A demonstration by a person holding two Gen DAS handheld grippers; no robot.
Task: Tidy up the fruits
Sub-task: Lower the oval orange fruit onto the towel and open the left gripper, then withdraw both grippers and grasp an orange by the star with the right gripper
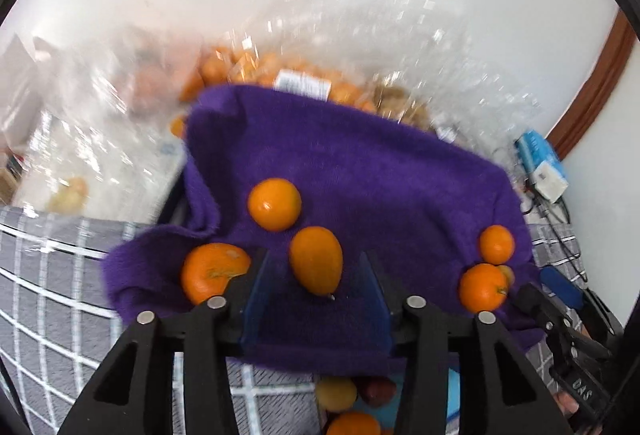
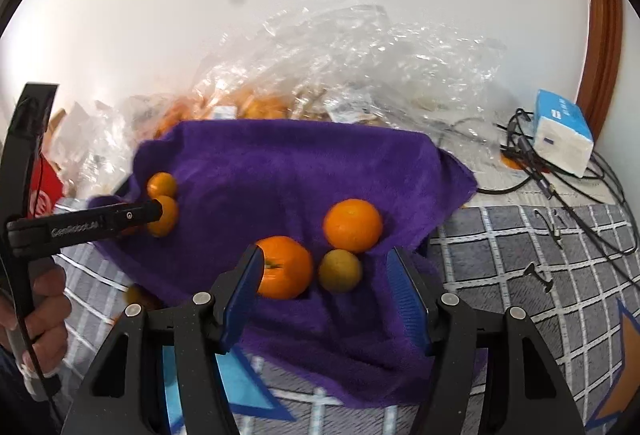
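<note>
Although five round orange citrus fruits (image 1: 274, 204) already lie on the purple fleece towel (image 1: 360, 171), more remain in the clear plastic bags (image 2: 360, 51). Left gripper (image 1: 316, 275) stands narrowly apart and empty around one fruit; right gripper (image 2: 324, 275) half open, empty.

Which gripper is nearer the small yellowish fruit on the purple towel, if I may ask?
Right. The right gripper frames the yellowish fruit; the left gripper is across the purple towel.

i find the purple towel (image 2: 304, 171) bare at its middle and rear; crinkled plastic bags (image 2: 360, 51) block the back, tangled cables (image 2: 560, 175) the right.
</note>
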